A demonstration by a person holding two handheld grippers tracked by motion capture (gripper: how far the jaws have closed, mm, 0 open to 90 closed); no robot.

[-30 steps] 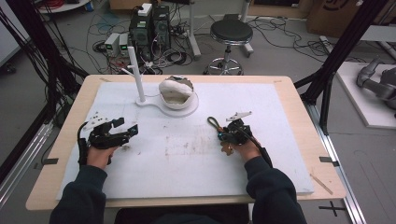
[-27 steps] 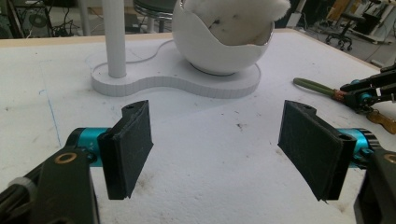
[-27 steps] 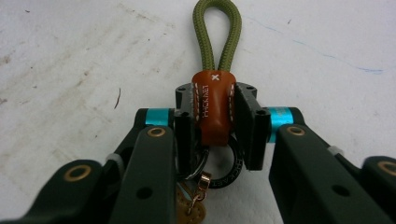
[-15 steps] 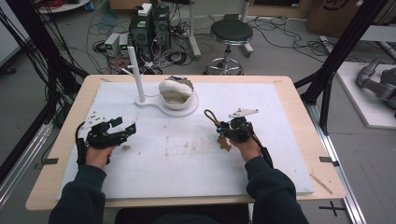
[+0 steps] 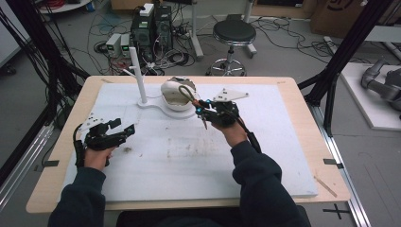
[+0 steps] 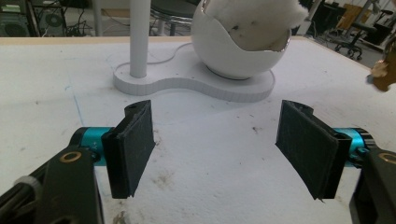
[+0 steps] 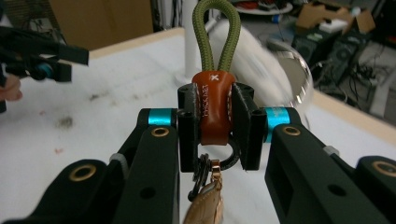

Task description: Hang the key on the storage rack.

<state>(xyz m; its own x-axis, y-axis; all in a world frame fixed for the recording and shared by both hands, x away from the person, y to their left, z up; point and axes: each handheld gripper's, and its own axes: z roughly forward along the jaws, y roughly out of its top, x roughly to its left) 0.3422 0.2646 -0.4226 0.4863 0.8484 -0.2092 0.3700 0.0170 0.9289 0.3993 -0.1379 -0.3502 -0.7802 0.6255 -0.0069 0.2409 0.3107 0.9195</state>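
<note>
Olive cord keychain (image 7: 213, 88) sits clamped by its leather tab in the right gripper (image 5: 213, 112), lifted near the surface's far edge beside the white bowl (image 5: 175, 94), seemingly for hanging; left gripper (image 6: 224, 149) gapes empty.

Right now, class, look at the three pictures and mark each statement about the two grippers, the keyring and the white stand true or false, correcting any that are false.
1. The right gripper is clamped on a keyring with a green cord loop. True.
2. The left gripper holds a ball of cotton. False: its jaws stand wide apart with nothing between them.
3. The bowl on the white stand has white fluffy stuff in it. True.
4. The left gripper rests on top of the stand. False: it is over the white mat, apart from the stand.
5. The keyring's leather tab is blue. False: it is orange-brown.
</note>
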